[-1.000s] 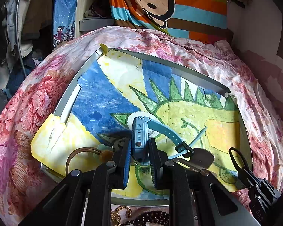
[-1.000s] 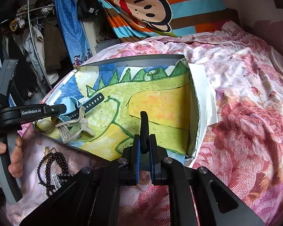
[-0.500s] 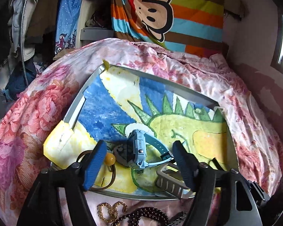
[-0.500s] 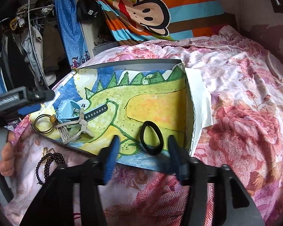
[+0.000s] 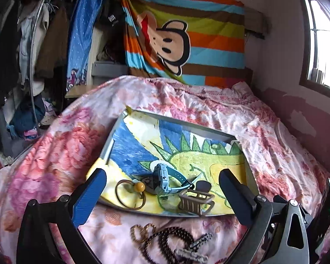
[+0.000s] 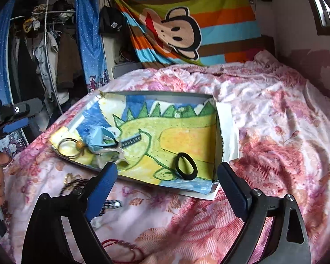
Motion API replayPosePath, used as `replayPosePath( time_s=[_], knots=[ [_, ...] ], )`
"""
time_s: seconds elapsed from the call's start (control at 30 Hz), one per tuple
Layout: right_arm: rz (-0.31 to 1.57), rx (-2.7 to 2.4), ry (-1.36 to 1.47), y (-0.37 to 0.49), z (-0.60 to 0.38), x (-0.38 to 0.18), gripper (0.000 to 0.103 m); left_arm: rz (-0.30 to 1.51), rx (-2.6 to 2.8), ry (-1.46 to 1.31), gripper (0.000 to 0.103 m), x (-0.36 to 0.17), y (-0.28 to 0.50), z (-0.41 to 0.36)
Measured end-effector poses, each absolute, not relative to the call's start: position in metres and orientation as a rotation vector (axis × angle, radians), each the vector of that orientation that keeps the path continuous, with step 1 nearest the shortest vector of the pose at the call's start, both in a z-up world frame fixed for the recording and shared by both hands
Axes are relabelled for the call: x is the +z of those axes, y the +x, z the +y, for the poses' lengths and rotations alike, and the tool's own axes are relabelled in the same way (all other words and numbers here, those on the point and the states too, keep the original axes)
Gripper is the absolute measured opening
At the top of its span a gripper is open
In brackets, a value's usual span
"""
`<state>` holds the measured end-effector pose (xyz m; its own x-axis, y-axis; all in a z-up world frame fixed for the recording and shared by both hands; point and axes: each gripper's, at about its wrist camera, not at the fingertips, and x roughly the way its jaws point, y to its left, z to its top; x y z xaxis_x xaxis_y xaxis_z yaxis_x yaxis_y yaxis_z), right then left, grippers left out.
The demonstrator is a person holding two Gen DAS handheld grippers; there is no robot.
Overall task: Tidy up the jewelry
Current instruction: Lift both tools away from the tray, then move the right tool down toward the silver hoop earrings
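Note:
A shallow grey tray [image 5: 209, 133] lined with a dinosaur drawing lies on the floral bedspread; it also shows in the right wrist view [image 6: 165, 94]. In it lie a blue watch [image 5: 162, 179], a brown hair tie with an amber bead [image 5: 129, 194], a tan claw clip [image 5: 195, 202] and a black hair tie [image 6: 186, 166]. A dark bead necklace [image 5: 165, 239] and a gold chain [image 5: 140, 231] lie on the bedspread in front of the tray. My left gripper [image 5: 162, 191] is open and empty, pulled back above the tray's near edge. My right gripper [image 6: 167, 182] is open and empty, near the black hair tie.
A red bead string [image 6: 123, 245] and a checked clip [image 6: 111, 204] lie on the bedspread near the right gripper. A monkey-print striped cloth [image 5: 187, 41] hangs behind the bed. Hanging clothes [image 5: 33, 50] crowd the left; a wall and window [image 5: 321, 39] are on the right.
Both grippers opened and pulled back. The left one let go of the blue watch in the tray. The right one let go of the black hair tie, which now lies in the tray.

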<state>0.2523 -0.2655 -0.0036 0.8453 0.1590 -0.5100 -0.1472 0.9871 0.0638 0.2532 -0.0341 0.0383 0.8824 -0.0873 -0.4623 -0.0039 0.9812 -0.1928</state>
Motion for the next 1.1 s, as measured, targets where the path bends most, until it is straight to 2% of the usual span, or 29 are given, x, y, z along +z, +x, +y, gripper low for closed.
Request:
replayPosePath(
  time_s=[0.63, 0.87, 1.1],
  knots=[
    [0.42, 0.148, -0.046, 0.138, -0.234, 0.051, 0.093, 0.421, -0.064, -0.18, 0.103, 0.041, 0.141, 0.002],
    [0.429, 0.146, -0.075, 0.091, -0.245, 0.044, 0.093, 0.457, -0.135, -0.171, 0.103, 0.024, 0.118, 0.013],
    [0.528, 0.148, -0.068, 0.068, -0.256, 0.023, 0.093, 0.532, -0.16, -0.126, 0.103, 0.004, 0.095, 0.011]
  ],
)
